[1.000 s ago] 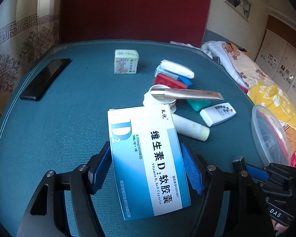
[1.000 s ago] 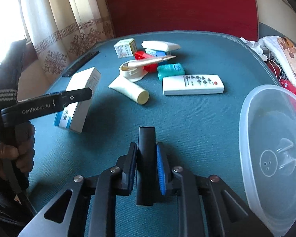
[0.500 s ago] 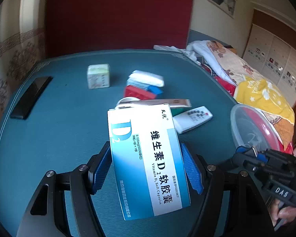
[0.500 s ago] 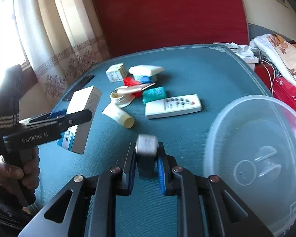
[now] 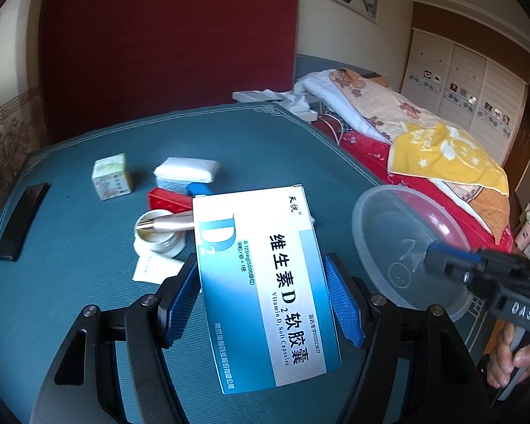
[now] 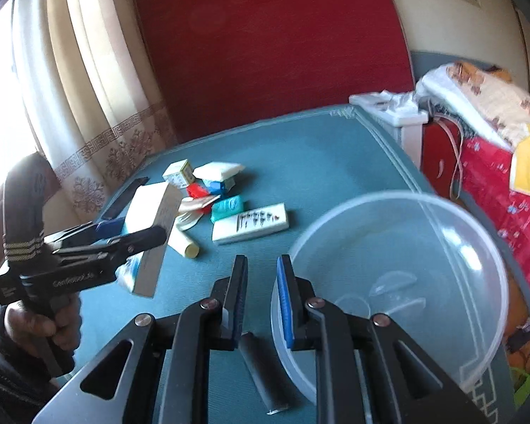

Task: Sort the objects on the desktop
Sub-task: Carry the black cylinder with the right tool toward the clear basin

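My left gripper [image 5: 261, 293] is shut on a blue and white vitamin D2 box [image 5: 265, 282] and holds it above the teal table, left of a clear plastic bowl [image 5: 406, 243]. It also shows in the right wrist view [image 6: 137, 243] with the box [image 6: 152, 226]. My right gripper [image 6: 261, 275] is open by the bowl's [image 6: 399, 275] left rim. A dark cylindrical object [image 6: 261, 371] lies on the table under its jaws, free of them.
A cluster lies mid-table: white remote [image 6: 251, 228], teal packet [image 6: 227, 207], cream tube [image 6: 183, 242], white jar [image 5: 159, 236] with a gold tube, red box [image 5: 168, 198], tissue pack [image 5: 187, 171], small box [image 5: 111, 176]. A black phone [image 5: 21, 221] lies far left. A bed stands right.
My right gripper has opened and let go of the dark cylinder, which now lies on the table. Both grippers have swung right toward the bowl. The left still holds the box.
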